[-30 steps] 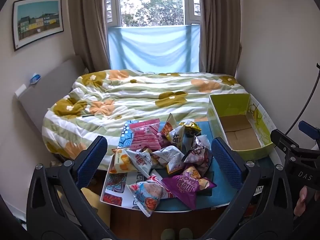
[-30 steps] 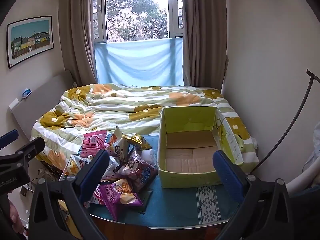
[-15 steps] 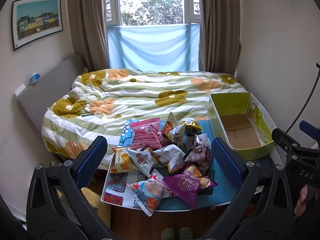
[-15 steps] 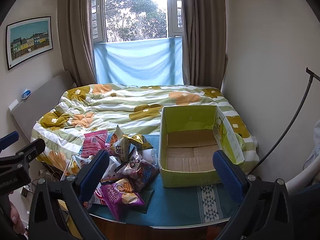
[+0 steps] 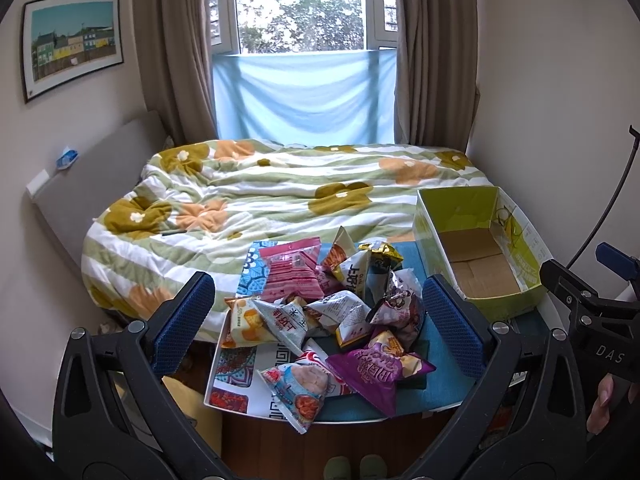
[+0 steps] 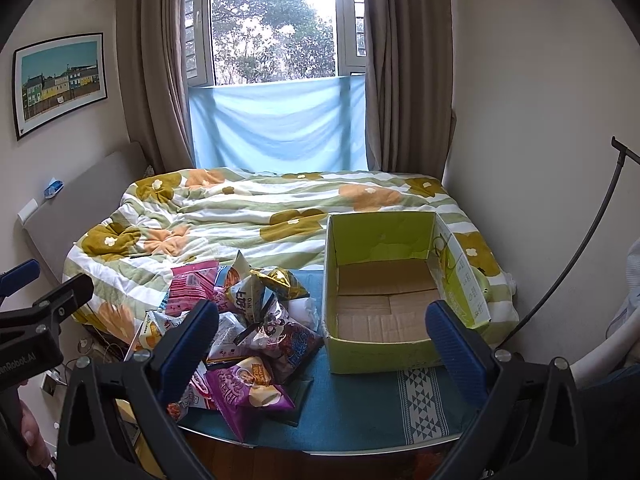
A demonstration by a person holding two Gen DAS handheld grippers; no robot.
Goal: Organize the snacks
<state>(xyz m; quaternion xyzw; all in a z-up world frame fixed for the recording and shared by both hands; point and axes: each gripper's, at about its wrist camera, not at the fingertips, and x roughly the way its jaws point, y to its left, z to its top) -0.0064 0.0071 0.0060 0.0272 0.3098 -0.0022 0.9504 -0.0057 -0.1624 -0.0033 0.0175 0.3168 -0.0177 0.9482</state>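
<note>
left gripper (image 5: 318, 320) nearest, jaws spread wide, nothing between them, held above and short of the table (image 5: 436, 402). right gripper (image 6: 322, 334) likewise wide apart and empty, facing the box. a hand (image 5: 602, 406) shows at the right edge of the left view.

next out: snack pile (image 5: 332, 312) heaped on the left half of the table, bags overlapping and leaning on one another. purple bag (image 5: 378, 370) at the near edge, a pale bag (image 5: 300, 388) beside it with a corner over the table edge. pink pack (image 5: 294, 270) at the back of the heap.

right of the pile: box (image 6: 382, 340), open top, cardboard floor bare, no snack in it yet. task looks unstarted.

beyond: bed (image 6: 256, 212) with flowered quilt, then window.

risks, as i judge: puffed foil bags may slip from the pads or crush under a hard squeeze. pulling one from the heap could drag neighbours off the near edge. the light box may slide if bumped.
</note>
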